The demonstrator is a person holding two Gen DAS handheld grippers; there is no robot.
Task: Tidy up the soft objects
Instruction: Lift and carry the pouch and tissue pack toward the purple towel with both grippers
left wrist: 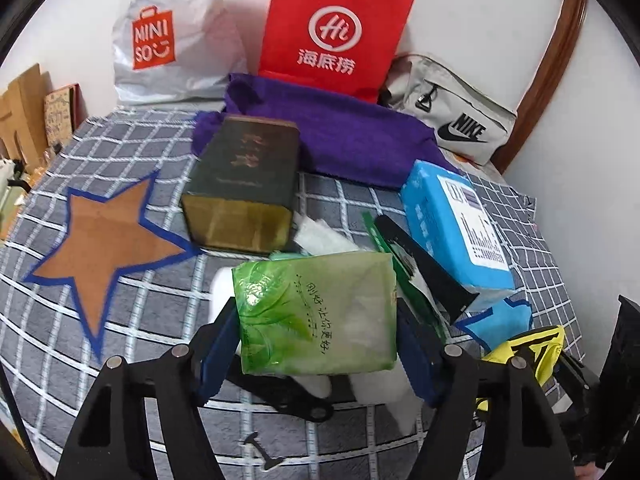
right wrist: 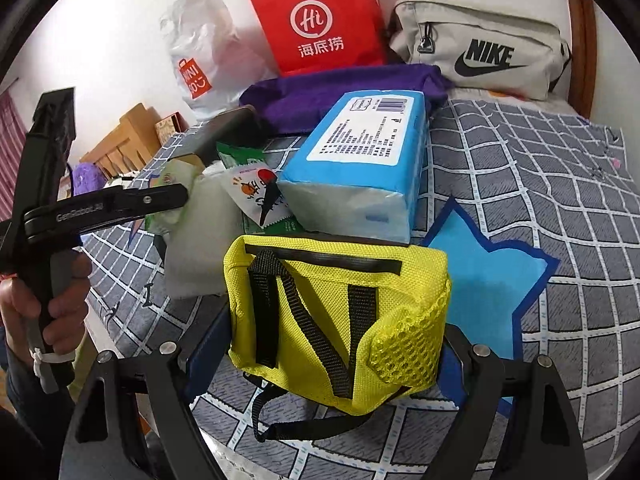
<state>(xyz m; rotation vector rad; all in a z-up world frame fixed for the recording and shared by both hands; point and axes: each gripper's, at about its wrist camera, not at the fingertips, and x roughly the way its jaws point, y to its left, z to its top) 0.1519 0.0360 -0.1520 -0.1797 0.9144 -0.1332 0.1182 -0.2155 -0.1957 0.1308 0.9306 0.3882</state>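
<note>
Bed (left wrist: 132, 304), covered in a grey sheet with white grid lines; headboard end crowded with bags.

Against the wall: red paper bag (left wrist: 335, 28) with white "Hi" logo, white Miniso plastic bag (left wrist: 168, 44) to its left, grey Nike pouch (right wrist: 480, 46) to its right. Purple towel (left wrist: 340, 136) lies bunched in front of all three.

Two star patches on the sheet: orange star (left wrist: 102, 248) with blue edge toward the left side, light blue star (right wrist: 486, 292) with dark blue edge toward the right.

Blue tissue pack (right wrist: 360, 160) lies flat mid-bed, label up, its near end just behind the yellow pouch. Dark green box (left wrist: 244, 184) lies on its side in front of the towel, gold end facing the left wrist camera.

Yellow mesh pouch (right wrist: 336, 320), black straps: held off the sheet, over the edge of the blue star. Right gripper (right wrist: 320, 354) has its jaws clamped on it, one blue pad at each side.

Green tissue packet (left wrist: 316, 312): left gripper (left wrist: 316, 344) jaws clamped on its two sides, packet lifted above the sheet between box and blue pack. Left hand (right wrist: 48, 312) is wrapped round the handle.

Small snack sachets (right wrist: 260, 192) and white padding lie heaped between box and blue pack.
</note>
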